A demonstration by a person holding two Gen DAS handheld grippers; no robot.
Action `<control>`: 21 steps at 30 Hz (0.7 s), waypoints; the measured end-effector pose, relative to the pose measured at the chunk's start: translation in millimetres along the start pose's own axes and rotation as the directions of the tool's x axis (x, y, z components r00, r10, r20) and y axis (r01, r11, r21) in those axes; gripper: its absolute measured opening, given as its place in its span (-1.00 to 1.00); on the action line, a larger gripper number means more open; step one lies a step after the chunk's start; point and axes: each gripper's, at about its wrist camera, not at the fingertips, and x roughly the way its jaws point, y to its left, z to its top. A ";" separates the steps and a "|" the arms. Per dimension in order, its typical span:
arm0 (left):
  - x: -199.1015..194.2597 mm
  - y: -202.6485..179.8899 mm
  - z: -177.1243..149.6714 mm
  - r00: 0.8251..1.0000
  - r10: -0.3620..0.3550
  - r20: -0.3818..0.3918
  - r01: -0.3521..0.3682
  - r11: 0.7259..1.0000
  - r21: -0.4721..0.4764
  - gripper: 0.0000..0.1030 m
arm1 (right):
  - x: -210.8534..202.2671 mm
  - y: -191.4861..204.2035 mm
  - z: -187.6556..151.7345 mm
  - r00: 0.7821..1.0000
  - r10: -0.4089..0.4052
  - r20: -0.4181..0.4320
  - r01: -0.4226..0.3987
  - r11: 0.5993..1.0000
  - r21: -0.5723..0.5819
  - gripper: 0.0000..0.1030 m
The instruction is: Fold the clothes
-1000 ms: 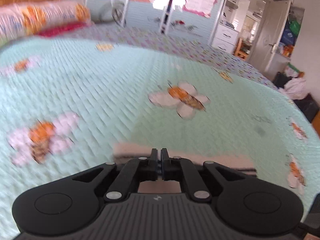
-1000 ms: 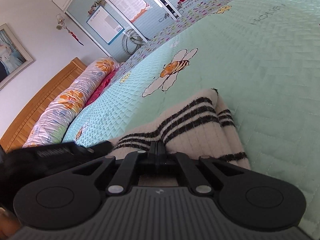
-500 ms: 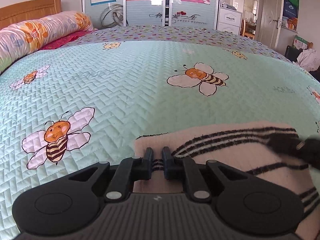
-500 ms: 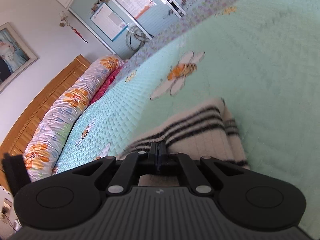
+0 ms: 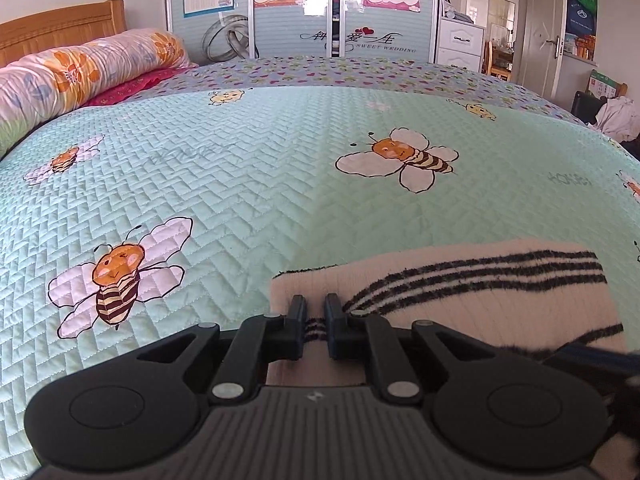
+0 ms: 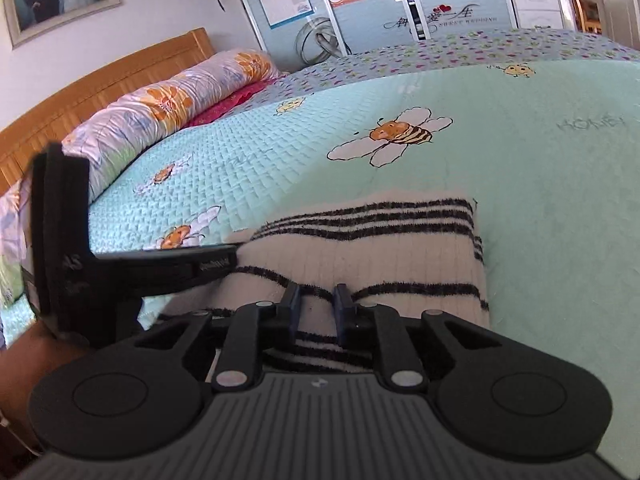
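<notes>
Pinching the striped sweater's (image 5: 472,300) near edge, left tool (image 5: 316,312); open bedspread (image 5: 260,184) beyond.

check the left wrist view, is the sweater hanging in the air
No, the sweater lies flat on the bee quilt, folded with its striped side up.

The folded sweater (image 5: 480,300) lies on the quilt (image 5: 260,168) at the lower right of the left wrist frame. The left gripper (image 5: 316,316) sits at its left edge. A bolster pillow (image 5: 80,72) lies at the upper left, before the headboard (image 5: 60,28); the wardrobe (image 5: 332,8) stands behind the bed, top centre.
</notes>
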 end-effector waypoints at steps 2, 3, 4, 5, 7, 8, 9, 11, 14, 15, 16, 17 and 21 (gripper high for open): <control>-0.1 -0.1 -0.5 1.000 0.001 0.001 -0.001 1.000 0.000 -0.80 | -15.8 9.5 2.7 0.999 0.011 0.039 -0.010 1.000 -0.028 -0.65; -0.1 -0.6 -0.7 1.000 0.003 0.002 -0.003 1.000 0.002 -0.80 | -20.2 14.7 0.8 0.999 0.025 0.039 -0.023 0.998 -0.054 -0.65; -0.1 -1.0 -0.7 1.000 0.005 0.003 -0.005 1.000 0.004 -0.80 | -23.8 19.5 -1.4 0.999 0.039 0.034 -0.036 0.996 -0.079 -0.64; 0.1 -1.3 -0.9 1.000 0.007 0.003 -0.007 1.000 0.006 -0.80 | -16.7 20.7 -8.9 0.999 0.034 -0.018 -0.036 0.995 -0.096 -0.63; 0.3 -2.0 -1.4 1.000 0.011 0.004 -0.011 1.000 0.009 -0.80 | -3.9 18.9 -28.4 0.997 0.025 -0.067 -0.034 0.990 -0.137 -0.62; 0.1 -2.3 -1.7 1.000 0.013 0.006 -0.013 1.000 0.011 -0.80 | -0.1 15.9 -40.2 0.998 0.027 -0.049 -0.035 0.986 -0.164 -0.65; -0.1 -2.6 -2.0 1.000 0.015 0.008 -0.015 1.000 0.012 -0.80 | 0.3 16.6 -40.2 0.998 0.023 -0.053 -0.032 0.985 -0.169 -0.65; 0.2 -3.1 -1.8 1.000 0.018 0.007 -0.018 1.000 0.015 -0.80 | 0.3 19.1 -36.8 0.998 0.014 -0.066 -0.025 0.984 -0.174 -0.65; 0.0 -3.0 -1.9 1.000 0.019 0.009 -0.020 1.000 0.017 -0.80 | -8.1 22.1 -29.4 0.997 0.021 -0.075 -0.034 0.983 -0.179 -0.64; 0.0 -2.5 -1.9 1.000 0.018 0.009 -0.018 1.000 0.014 -0.80 | -16.0 23.8 -28.2 0.998 0.030 -0.060 -0.040 0.984 -0.175 -0.64; 0.1 -1.9 -2.0 1.000 0.017 0.009 -0.017 1.000 0.012 -0.80 | -23.9 25.6 -27.0 0.998 0.039 -0.046 -0.047 0.984 -0.172 -0.62; 0.1 -1.7 -2.1 1.000 0.017 0.009 -0.017 1.000 0.011 -0.80 | -31.8 27.3 -25.8 0.998 0.048 -0.032 -0.053 0.984 -0.168 -0.61; 0.3 -2.6 -2.7 1.000 0.020 0.011 -0.020 1.000 0.011 -0.80 | -38.3 29.8 -35.3 0.994 0.070 -0.089 -0.084 0.983 -0.166 -0.53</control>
